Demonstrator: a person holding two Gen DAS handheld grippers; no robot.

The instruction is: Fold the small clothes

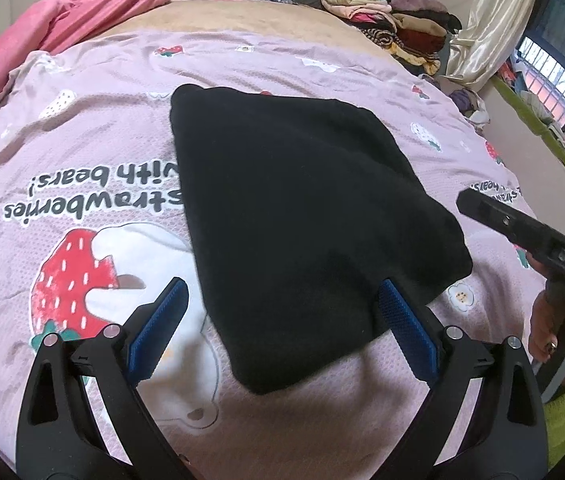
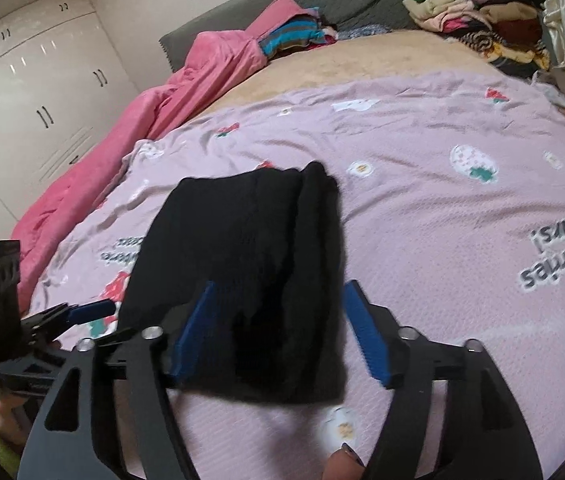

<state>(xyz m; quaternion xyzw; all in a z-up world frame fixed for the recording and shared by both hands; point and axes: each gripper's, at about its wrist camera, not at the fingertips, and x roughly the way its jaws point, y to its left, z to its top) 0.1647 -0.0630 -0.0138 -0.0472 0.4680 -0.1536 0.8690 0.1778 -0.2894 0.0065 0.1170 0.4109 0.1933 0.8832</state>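
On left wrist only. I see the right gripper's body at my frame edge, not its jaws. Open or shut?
Observer: Open. The right gripper has its jaws apart, one on each side of the near edge of the folded black garment, with nothing clamped. The garment lies on the pink bedspread.
Operator: How does the fold look from that side?
Observer: Lengthwise ridges run along its right side, so several layers look stacked there. The picture is slightly blurred, so I cannot judge how well they line up.
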